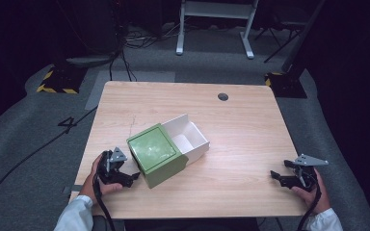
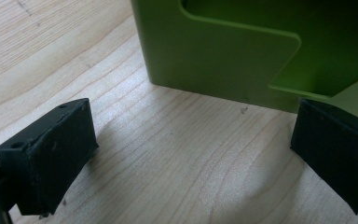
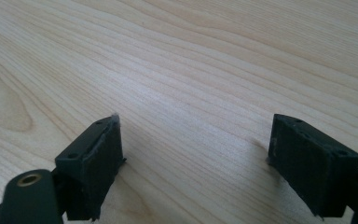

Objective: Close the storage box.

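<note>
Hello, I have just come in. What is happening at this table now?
A person sits at a wooden table with a hand-held gripper in each hand. The left hand-held gripper is open and close beside a green box, whose white drawer is slid out at the far side. The right hand-held gripper is open, away from the box, holding nothing.

The high view looks forward and down on the whole table [image 1: 241, 144]. Each gripper view sits low, close to the tabletop; the left one shares the box [image 2: 223, 51] with the high view.
</note>
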Action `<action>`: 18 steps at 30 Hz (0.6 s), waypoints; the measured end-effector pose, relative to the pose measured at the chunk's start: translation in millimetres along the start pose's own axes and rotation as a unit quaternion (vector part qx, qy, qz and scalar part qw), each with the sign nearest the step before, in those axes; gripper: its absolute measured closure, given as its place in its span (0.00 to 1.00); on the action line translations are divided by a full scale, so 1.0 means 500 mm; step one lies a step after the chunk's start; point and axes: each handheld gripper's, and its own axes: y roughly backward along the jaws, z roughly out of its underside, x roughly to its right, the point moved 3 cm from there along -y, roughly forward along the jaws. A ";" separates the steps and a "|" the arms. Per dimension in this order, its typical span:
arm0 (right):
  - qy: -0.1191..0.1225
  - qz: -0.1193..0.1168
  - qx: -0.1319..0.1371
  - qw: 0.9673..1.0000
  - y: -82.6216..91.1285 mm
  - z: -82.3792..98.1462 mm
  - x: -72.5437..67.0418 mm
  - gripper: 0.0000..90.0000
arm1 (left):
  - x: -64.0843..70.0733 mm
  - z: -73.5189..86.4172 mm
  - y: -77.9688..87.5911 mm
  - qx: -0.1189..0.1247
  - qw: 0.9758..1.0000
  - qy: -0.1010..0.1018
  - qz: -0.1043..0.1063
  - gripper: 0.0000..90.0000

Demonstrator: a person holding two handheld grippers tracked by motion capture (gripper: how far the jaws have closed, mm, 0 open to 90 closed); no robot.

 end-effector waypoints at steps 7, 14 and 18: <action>0.001 0.005 -0.005 1.000 -0.002 -0.004 0.000 0.18 | 0.002 0.000 0.000 -0.001 1.000 0.000 0.000 0.00; 0.030 -0.001 -0.001 1.000 -0.010 -0.053 -0.021 0.21 | 0.009 -0.003 -0.002 0.000 1.000 -0.006 0.005 0.00; 0.048 -0.008 0.020 0.999 -0.002 -0.116 -0.039 0.24 | 0.013 -0.004 -0.004 0.000 1.000 -0.008 0.007 0.00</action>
